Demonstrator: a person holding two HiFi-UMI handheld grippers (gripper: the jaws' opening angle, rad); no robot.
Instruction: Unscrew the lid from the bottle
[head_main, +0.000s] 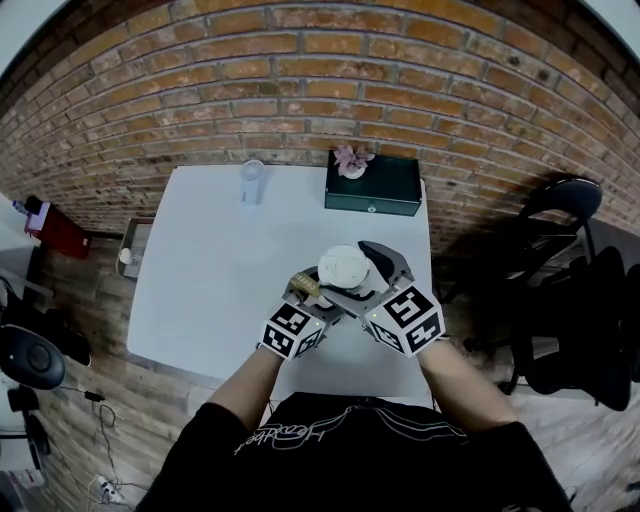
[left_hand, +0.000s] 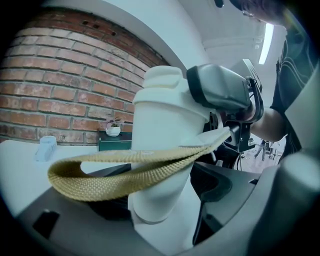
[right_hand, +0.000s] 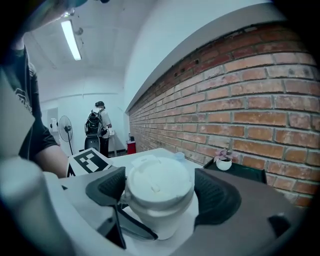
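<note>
A white bottle (left_hand: 160, 165) with a wide white lid (head_main: 343, 266) stands near the front of the white table (head_main: 210, 270). A tan woven strap (left_hand: 125, 167) hangs from it and loops across the left gripper view. My left gripper (head_main: 316, 293) is shut on the bottle's body below the lid; the strap hides its left pad. My right gripper (right_hand: 160, 189) comes in from the right, and both dark pads sit against opposite sides of the lid (right_hand: 159, 182). One of its grey fingers (left_hand: 220, 92) lies against the lid in the left gripper view.
At the table's far edge a dark green box (head_main: 372, 185) carries a small potted plant (head_main: 351, 162), with a clear cup (head_main: 252, 182) to its left. A black chair (head_main: 565, 260) stands right of the table, a tray (head_main: 133, 248) at its left. Brick wall behind.
</note>
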